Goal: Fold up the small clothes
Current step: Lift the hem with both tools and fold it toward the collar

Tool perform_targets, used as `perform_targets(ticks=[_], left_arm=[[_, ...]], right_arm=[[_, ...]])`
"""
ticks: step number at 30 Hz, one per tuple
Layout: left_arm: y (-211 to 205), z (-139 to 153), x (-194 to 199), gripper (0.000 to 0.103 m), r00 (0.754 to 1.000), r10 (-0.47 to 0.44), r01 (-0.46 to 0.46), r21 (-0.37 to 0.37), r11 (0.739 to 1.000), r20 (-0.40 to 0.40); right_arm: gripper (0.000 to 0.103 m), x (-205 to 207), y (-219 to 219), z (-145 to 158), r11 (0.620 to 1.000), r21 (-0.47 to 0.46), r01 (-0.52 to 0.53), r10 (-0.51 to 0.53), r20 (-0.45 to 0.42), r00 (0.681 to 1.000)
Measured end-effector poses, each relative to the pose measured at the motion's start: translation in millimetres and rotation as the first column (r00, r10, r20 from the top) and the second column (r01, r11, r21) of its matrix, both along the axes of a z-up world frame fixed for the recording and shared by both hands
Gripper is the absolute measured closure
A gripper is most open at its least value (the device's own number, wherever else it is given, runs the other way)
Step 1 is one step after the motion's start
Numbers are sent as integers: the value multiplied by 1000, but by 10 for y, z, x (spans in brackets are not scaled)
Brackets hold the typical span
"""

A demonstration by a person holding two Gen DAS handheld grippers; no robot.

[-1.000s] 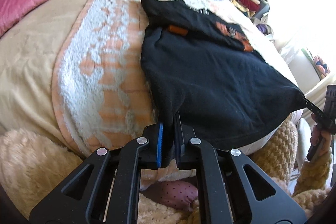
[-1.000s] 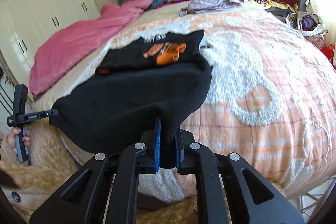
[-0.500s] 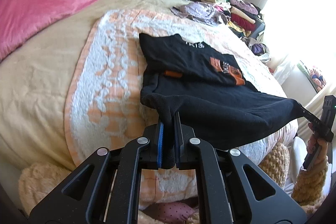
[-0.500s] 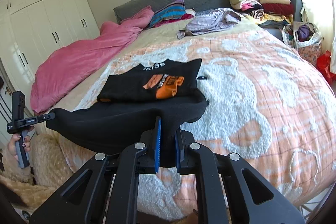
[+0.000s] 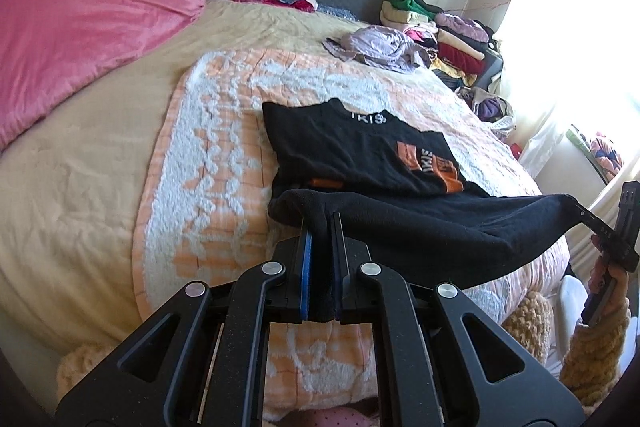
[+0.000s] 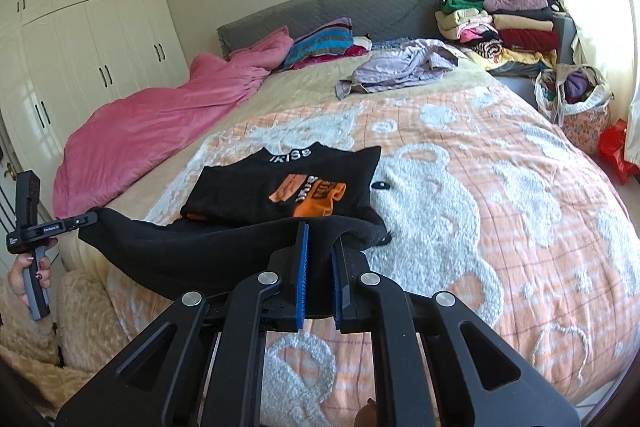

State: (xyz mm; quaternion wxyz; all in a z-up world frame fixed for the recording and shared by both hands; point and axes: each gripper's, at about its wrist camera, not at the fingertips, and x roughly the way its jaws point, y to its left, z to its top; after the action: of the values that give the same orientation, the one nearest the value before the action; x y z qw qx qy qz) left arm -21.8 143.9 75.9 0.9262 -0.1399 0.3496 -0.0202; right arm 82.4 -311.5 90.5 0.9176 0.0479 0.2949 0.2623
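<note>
Left gripper [image 5: 319,227] clamped on one corner of the black shirt [image 5: 360,155], right gripper [image 6: 319,233] clamped on the other. Hem edge lifted and slung between them, sagging in the middle, above the near edge of the bed. Rest of shirt lies flat on the peach blanket [image 6: 500,195], orange print up. Beyond: lilac clothes [image 6: 400,69], pink duvet [image 5: 80,27], folded stack [image 6: 500,27] by the grey headboard [image 6: 360,7]

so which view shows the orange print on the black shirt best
The right wrist view: the orange print faces it nearly head-on on the black shirt. The left wrist view shows the print foreshortened from the side, its lower edge near the lifted hem.
</note>
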Motion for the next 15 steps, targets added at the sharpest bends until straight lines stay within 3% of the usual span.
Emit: perform_targets(ticks=[15], left_arm=[[115,167,326,101,998,30,-30,-6,1000,48]], right_arm=[[94,320,59,179,1000,20,17,-18,36,999]])
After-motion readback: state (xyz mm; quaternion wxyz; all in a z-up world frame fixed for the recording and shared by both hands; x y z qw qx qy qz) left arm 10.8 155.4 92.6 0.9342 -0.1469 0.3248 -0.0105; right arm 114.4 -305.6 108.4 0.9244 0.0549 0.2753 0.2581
